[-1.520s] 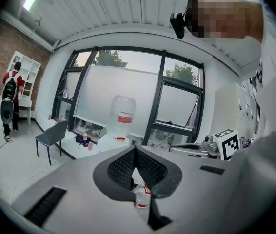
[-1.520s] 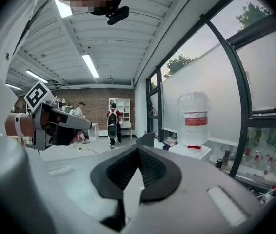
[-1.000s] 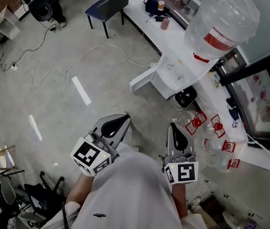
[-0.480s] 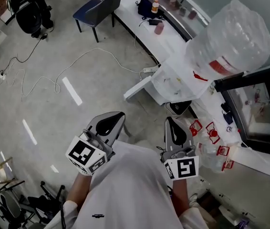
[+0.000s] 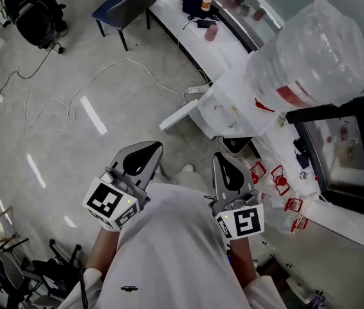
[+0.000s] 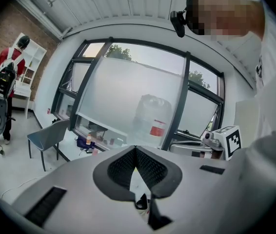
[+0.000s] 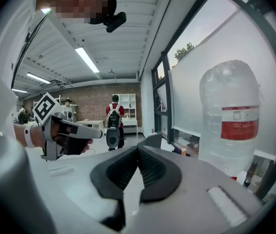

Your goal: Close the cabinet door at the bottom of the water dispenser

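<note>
I had carried the left gripper and right gripper, both shut and empty, nearer the water dispenser, leaving its open cabinet door almost reachable, I judged.

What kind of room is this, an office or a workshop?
Probably an office-like lab or workroom: a water dispenser with a big bottle, a long white counter along the windows with a chair, and loose cables across a bare concrete floor.

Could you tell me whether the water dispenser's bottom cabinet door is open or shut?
Open: the cabinet door juts out from the base of the water dispenser.
</note>
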Tool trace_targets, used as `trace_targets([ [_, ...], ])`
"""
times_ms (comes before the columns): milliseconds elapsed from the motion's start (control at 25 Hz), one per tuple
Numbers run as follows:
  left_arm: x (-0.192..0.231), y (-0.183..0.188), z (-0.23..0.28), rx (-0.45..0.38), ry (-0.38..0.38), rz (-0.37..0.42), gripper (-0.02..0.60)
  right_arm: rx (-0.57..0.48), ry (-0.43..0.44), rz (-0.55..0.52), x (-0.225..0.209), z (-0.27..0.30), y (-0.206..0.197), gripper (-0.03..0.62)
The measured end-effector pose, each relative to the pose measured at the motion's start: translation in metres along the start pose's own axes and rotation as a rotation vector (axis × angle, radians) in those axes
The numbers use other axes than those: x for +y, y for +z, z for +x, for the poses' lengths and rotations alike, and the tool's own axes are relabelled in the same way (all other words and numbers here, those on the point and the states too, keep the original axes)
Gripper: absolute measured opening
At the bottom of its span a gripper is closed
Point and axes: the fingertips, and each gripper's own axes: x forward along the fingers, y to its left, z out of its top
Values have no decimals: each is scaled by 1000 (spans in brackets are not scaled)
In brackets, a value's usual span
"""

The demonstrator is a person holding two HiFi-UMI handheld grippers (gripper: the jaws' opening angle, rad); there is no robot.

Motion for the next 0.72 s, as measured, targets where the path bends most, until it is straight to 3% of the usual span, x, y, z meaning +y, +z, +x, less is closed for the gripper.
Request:
trace_targets([
  [360,-2,-8,10,-28,143,-15,3,-3,97,-25,-16,8,-2,11],
  [520,15,-26,18,-26,242,-89,3,27,139,-13,-19,23,-18,11],
  [720,53,-63,14,-13,420,-186,3,83,201,18,-13,51,-55,11],
])
